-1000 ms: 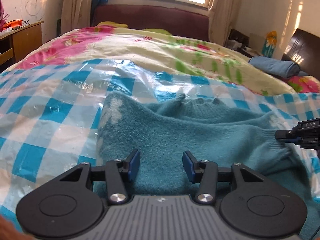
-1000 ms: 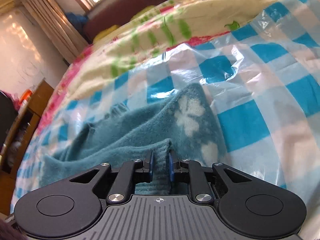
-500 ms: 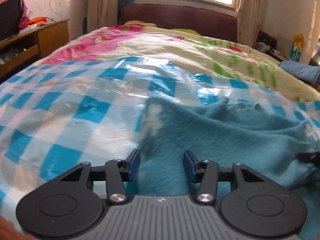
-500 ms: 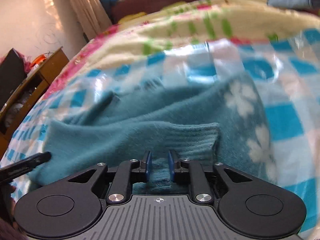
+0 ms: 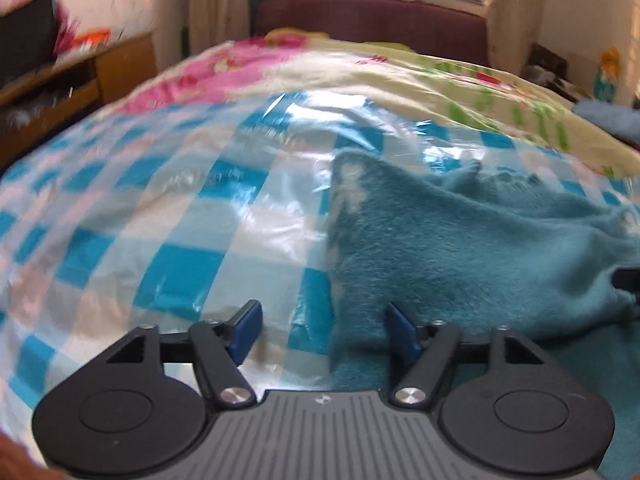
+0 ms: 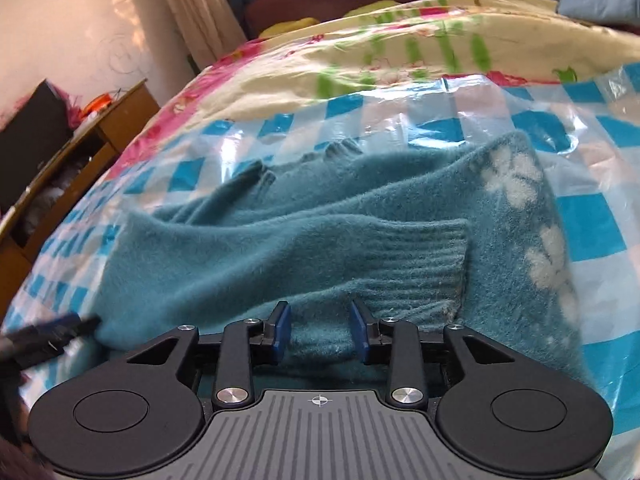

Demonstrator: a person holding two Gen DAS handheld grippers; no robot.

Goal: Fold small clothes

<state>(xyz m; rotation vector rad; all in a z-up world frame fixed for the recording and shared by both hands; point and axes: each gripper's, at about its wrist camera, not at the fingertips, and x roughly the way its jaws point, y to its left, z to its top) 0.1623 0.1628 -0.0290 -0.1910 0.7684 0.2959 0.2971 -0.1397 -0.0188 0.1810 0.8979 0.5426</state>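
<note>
A small teal fuzzy sweater (image 5: pixel 460 256) with white flower marks lies on the blue-and-white checked plastic sheet (image 5: pixel 180 216). My left gripper (image 5: pixel 324 330) hangs over the sweater's left edge, its jaws opening, nothing pressed between the pads. In the right wrist view the sweater (image 6: pixel 320 236) has one sleeve folded across its body, the ribbed cuff (image 6: pixel 424 264) lying just ahead of my right gripper (image 6: pixel 320 330). Its jaws are opening; knit lies between the pads without being pinched. The left gripper's finger (image 6: pixel 52 334) shows at the sweater's left edge.
The sheet covers a bed with a floral quilt (image 5: pixel 360 76). A dark red headboard (image 5: pixel 372 16) and a window stand behind it. A wooden desk (image 5: pixel 76 76) lines the left side. A folded blue cloth (image 6: pixel 596 4) lies at the far right.
The right gripper carried the cuff leftward across the sweater and let go of it. The left gripper moved to the sweater's left edge and its jaws spread wider.
</note>
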